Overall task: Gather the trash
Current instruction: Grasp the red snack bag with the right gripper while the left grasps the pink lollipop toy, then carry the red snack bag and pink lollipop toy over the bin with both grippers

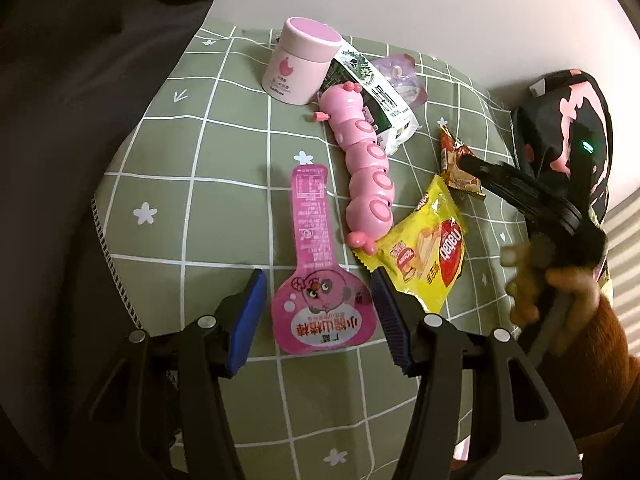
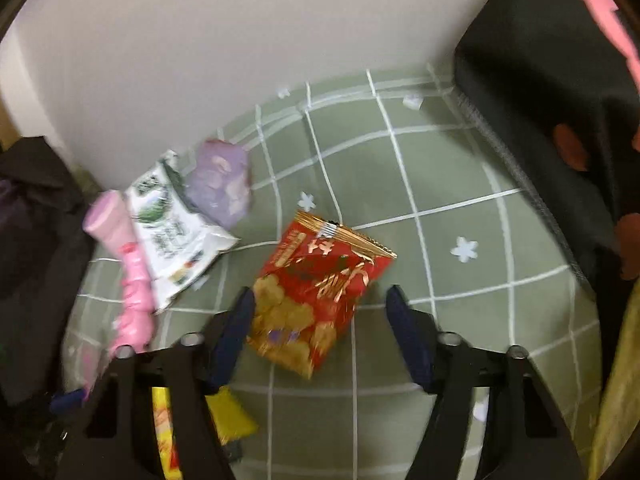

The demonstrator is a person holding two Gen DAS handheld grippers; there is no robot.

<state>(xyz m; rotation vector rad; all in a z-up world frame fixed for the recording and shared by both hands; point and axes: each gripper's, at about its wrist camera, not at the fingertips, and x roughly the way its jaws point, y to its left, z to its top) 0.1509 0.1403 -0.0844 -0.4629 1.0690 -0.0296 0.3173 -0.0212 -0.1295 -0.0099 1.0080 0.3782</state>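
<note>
My left gripper (image 1: 318, 316) is open, its blue pads on either side of the round end of a pink spoon-shaped wrapper (image 1: 310, 264) lying flat on the green checked cloth (image 1: 192, 184). A yellow snack packet (image 1: 428, 248) lies just right of it. My right gripper (image 2: 320, 332) is open around the lower end of a red snack packet (image 2: 316, 288); the same packet shows in the left view (image 1: 456, 164) under the right gripper's black fingers (image 1: 480, 168). A green-and-white packet (image 2: 172, 232) and a purple wrapper (image 2: 220, 184) lie at the back.
A pink caterpillar toy (image 1: 360, 160) and a pink-lidded jar (image 1: 298, 62) stand on the cloth. A black bag with pink print (image 1: 560, 136) stands open at the right, also in the right wrist view (image 2: 540, 92). A white wall is behind; dark fabric is at the left.
</note>
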